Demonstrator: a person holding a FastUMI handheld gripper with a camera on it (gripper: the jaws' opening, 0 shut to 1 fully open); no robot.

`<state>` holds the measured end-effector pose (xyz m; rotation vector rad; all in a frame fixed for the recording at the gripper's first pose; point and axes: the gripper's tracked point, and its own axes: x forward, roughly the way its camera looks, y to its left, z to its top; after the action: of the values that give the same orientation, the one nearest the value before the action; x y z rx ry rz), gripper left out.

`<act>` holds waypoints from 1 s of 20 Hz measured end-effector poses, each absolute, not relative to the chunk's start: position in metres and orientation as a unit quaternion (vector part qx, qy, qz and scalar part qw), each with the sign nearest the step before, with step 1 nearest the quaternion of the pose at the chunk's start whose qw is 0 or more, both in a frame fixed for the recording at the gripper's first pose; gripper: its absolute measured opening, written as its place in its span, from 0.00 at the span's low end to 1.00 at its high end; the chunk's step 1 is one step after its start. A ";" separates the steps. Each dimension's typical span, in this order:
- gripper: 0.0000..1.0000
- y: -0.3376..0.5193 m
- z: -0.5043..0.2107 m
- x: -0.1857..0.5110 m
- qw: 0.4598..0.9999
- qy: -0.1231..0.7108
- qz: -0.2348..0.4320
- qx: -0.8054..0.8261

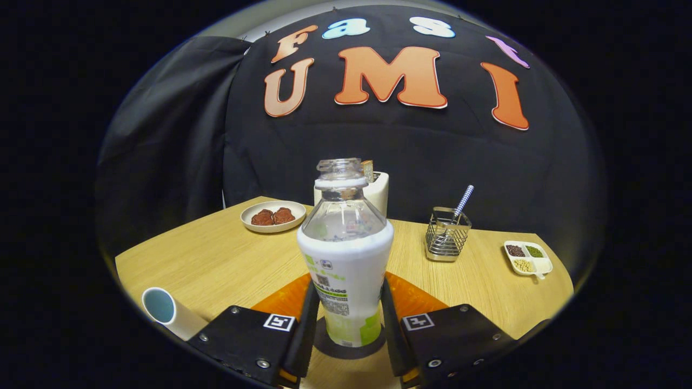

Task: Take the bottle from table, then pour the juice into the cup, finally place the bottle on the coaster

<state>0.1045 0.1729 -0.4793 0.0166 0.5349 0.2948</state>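
Between the fingers of the hand-held gripper (pixel 346 335) stands the bottle (pixel 346 259), upright on the dark coaster (pixel 348 346), uncapped, both fingers pressing its sides. I judge this the last step, placing: next, part the fingers and back away without tipping it. The cup (pixel 162 309) lies left of the bottle on the table (pixel 216 259).

Staged booth, black cloth wall (pixel 432 156), wooden table (pixel 216 259), toaster (pixel 378 192)
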 end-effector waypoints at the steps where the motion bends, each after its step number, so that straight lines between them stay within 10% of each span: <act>1: 0.58 0.174 -0.481 0.104 0.953 0.265 0.146 0.016; 20: 0.95 0.138 -0.382 0.067 0.967 0.195 0.155 0.051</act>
<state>0.0666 0.1379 -0.3819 0.1039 0.3942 0.3139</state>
